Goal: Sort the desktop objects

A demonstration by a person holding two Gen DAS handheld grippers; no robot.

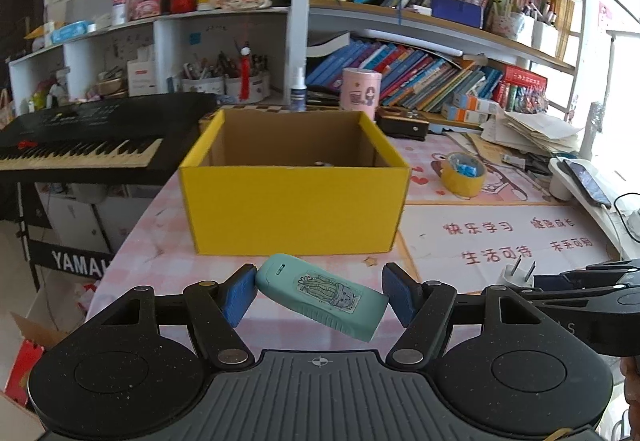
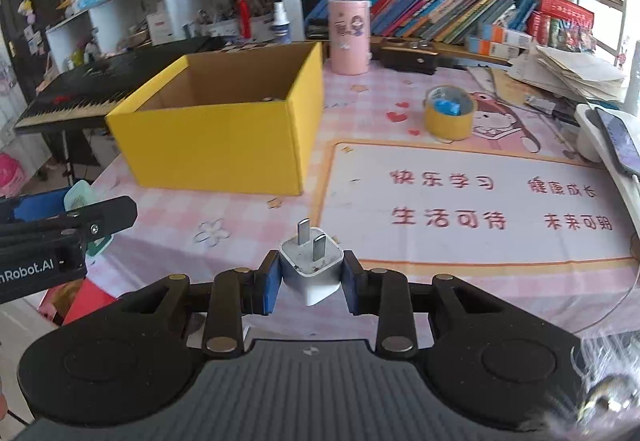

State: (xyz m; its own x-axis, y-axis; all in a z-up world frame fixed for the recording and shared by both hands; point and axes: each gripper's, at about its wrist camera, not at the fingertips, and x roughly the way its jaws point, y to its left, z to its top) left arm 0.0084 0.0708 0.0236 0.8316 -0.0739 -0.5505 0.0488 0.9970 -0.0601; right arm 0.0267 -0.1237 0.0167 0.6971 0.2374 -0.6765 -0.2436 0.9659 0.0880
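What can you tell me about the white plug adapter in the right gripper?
The white square plastic plug adapter has rounded corners and two flat metal prongs pointing up and away from the camera. Its prong face looks scuffed and greyish. It is clamped between the blue pads of the right gripper, one pad on each side, tilted so a lower corner points down. It appears lifted above the pink checked tablecloth. From the left wrist view, its prongs show near the right edge.

Box stands left of tape roll on desk.
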